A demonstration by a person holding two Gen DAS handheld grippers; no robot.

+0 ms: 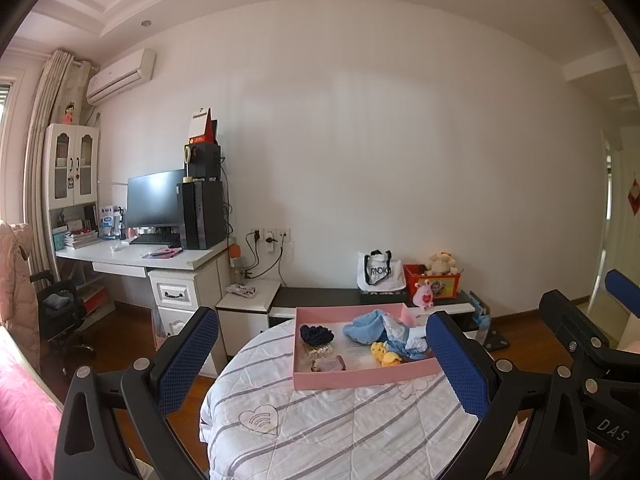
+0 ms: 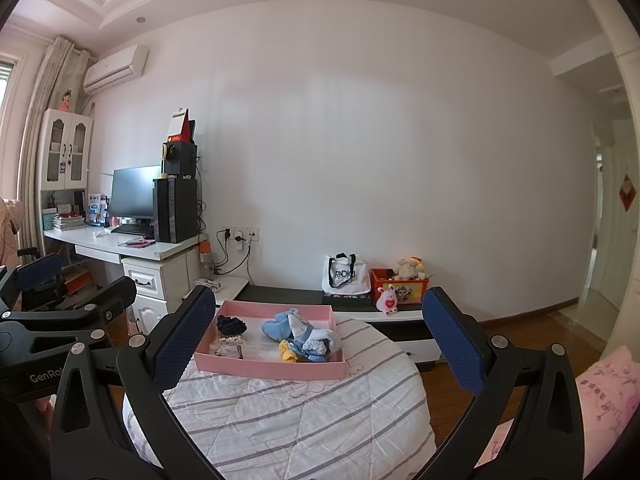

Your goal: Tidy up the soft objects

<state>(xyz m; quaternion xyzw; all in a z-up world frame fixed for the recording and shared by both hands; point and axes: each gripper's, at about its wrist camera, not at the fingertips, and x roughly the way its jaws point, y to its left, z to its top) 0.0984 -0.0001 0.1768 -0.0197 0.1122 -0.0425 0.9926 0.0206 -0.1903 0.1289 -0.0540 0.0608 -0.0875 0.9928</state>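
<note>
A pink tray [image 1: 360, 381] [image 2: 272, 369] lies on the far end of a striped white quilt [image 1: 320, 432] [image 2: 288, 420]. In it are a dark blue scrunchie [image 1: 317, 335] [image 2: 231, 324], a light blue cloth heap [image 1: 366, 326] [image 2: 280, 325], a yellow knitted item [image 1: 383, 353] [image 2: 286, 351], white and blue socks [image 2: 320, 342] and small hair pieces [image 1: 328, 364]. My left gripper [image 1: 320, 364] is open and empty, held above the quilt short of the tray. My right gripper [image 2: 318, 344] is open and empty, likewise short of the tray.
A low dark bench [image 1: 320, 298] behind the bed carries a white tote bag [image 1: 380, 272], a red toy box [image 1: 434, 278] with plush toys. A white desk [image 1: 136, 256] with monitor and computer stands left. Pink bedding [image 2: 612, 392] lies at right. Wooden floor surrounds the bed.
</note>
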